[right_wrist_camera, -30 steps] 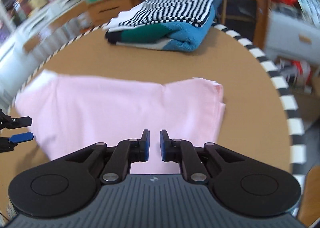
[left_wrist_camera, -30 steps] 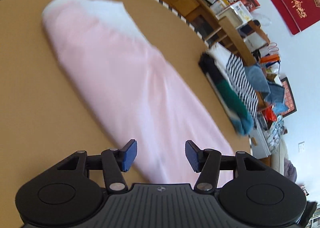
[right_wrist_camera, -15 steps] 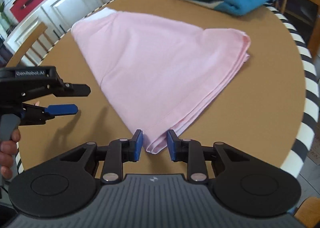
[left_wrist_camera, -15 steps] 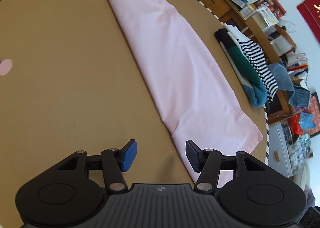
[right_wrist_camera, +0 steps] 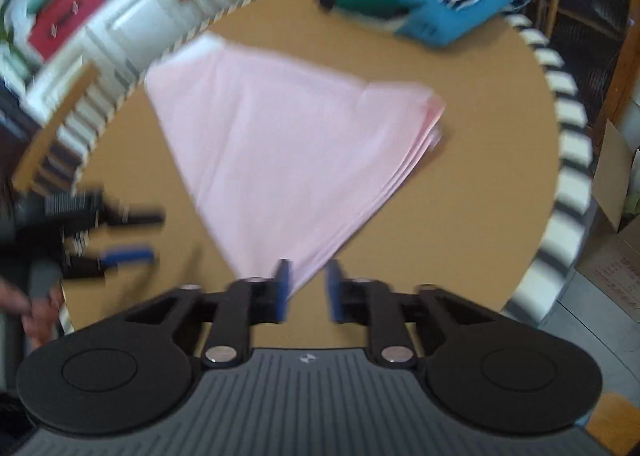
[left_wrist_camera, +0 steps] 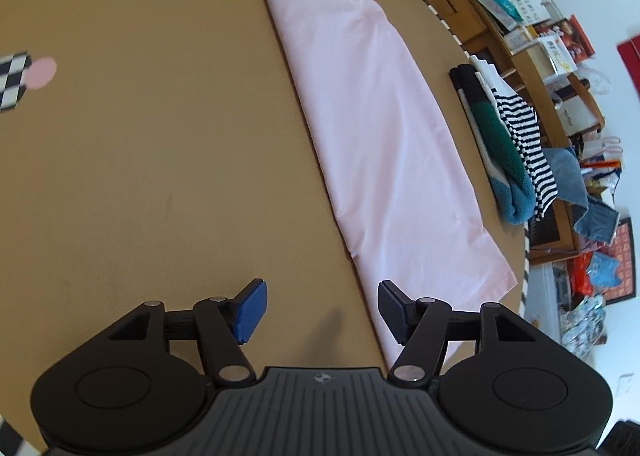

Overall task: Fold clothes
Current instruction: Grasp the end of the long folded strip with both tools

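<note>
A pink garment (left_wrist_camera: 376, 104) lies folded into a long strip on the round brown table (left_wrist_camera: 140, 144). It also shows in the right wrist view (right_wrist_camera: 288, 160), blurred. My left gripper (left_wrist_camera: 320, 310) is open and empty, just above the table at the garment's near end, its right finger over the cloth edge. My right gripper (right_wrist_camera: 307, 288) is open by a small gap, with the garment's near corner between its jaws. The left gripper shows at the left of the right wrist view (right_wrist_camera: 128, 236).
A stack of folded clothes, striped, green and blue (left_wrist_camera: 512, 152), sits at the table's far edge, also in the right wrist view (right_wrist_camera: 432, 8). A pink round mark (left_wrist_camera: 40, 72) is on the table at left. Shelves and wooden furniture stand beyond.
Both grippers have pulled back toward the garment's near end. My right gripper has opened from shut to a small gap at the corner. The left stayed open.
</note>
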`<state>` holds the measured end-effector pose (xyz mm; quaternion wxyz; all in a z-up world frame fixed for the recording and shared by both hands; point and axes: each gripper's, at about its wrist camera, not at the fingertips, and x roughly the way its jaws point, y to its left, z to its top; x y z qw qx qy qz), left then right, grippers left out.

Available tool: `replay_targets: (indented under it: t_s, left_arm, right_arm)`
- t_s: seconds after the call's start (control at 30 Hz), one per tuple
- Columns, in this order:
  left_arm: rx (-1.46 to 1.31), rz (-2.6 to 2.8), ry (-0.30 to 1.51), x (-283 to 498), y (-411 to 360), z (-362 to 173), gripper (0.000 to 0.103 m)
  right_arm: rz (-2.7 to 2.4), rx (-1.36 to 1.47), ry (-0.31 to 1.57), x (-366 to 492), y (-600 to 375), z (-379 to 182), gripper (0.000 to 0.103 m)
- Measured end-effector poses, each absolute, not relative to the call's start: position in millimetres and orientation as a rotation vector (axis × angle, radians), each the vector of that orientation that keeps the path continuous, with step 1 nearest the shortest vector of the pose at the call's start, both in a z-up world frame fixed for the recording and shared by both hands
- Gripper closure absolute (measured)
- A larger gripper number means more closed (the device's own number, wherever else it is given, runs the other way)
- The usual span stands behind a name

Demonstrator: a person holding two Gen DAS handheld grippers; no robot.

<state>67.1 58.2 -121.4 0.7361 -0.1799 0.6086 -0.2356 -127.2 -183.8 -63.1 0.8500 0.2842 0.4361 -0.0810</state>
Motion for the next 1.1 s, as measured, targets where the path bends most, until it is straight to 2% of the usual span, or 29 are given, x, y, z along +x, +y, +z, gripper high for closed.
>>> replay_targets:
  t_s: [0.03, 0.33, 0.47, 0.6, 0.73, 0.87, 0.9, 0.97, 1.0, 1.1]
  left_arm:
    - [-0.412, -0.504, 1.354, 65, 56, -122, 0.035]
    - [-0.831, -0.248, 1.425, -4, 35, -133, 0.034]
    - [-0.954, -0.13, 1.388, -40, 24, -144, 0.034]
    - [-1.109, -0.076, 1.369, -64, 18, -158, 0.033]
    - [-1.157, -0.059, 1.289, -74, 16, -160, 0.033]
    - [-1.148, -0.056, 1.25, -76, 8, -157, 0.031]
    - [-1.143, -0.051, 1.245, -75, 6, -156, 0.028]
    - [-1.132, -0.046, 1.236, -74, 2, -153, 0.025]
    - [-1.126, -0.042, 1.231, -74, 0, -152, 0.022]
    - [-1.081, -0.04, 1.23, -71, -8, -148, 0.021]
  right_arm:
    - [-0.148, 0.633, 0.941, -120, -203, -67, 0.051]
    - [0.077, 0.942, 1.156, -50, -379, -108, 0.051]
    - [0.141, 1.083, 1.28, -34, -397, -138, 0.047]
    - [0.185, 1.248, 1.327, -22, -402, -159, 0.048]
    - [0.232, 1.27, 1.351, -6, -395, -163, 0.048]
    - [0.272, 1.177, 1.361, 4, -385, -155, 0.049]
    - [0.27, 1.15, 1.36, 5, -383, -151, 0.054]
    - [0.251, 1.09, 1.356, 3, -381, -148, 0.075]
    - [0.238, 1.063, 1.363, 2, -381, -149, 0.091]
    - [0.224, 1.132, 1.366, -1, -389, -157, 0.095]
